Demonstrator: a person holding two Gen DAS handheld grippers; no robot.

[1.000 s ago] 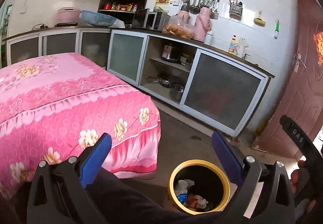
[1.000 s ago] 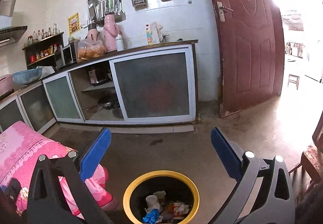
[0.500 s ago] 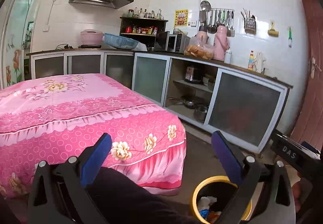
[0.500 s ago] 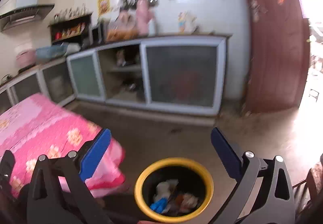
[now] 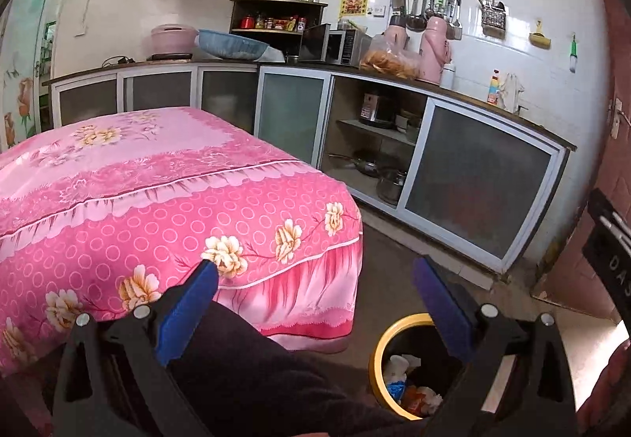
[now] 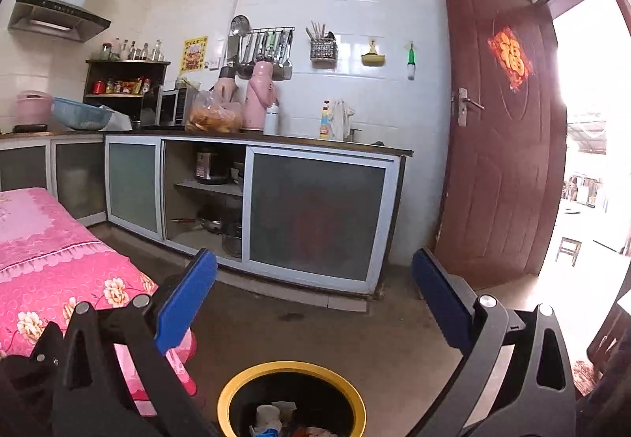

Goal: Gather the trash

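A black trash bin with a yellow rim (image 5: 380, 348) (image 6: 252, 378) stands on the floor and holds crumpled paper and coloured wrappers (image 5: 410, 385) (image 6: 276, 417). My left gripper (image 5: 313, 279) is open with nothing between its blue pads; the bin lies low and right of it. My right gripper (image 6: 313, 275) is open and empty too, held above and behind the bin. A table under a pink flowered cloth (image 5: 157, 180) (image 6: 47, 251) stands to the left, its top bare of trash in both wrist views.
Kitchen cabinets (image 5: 453, 180) (image 6: 315, 216) with glass sliding doors run along the back wall; one bay is open with pots inside. A brown door (image 6: 504, 121) stands open at right onto a bright yard. A dark-clad leg (image 5: 256, 378) lies below the left gripper.
Both grippers have tilted upward, so the bin slid toward the bottom of each view. The left view swung left onto more of the pink table. Both stay open.
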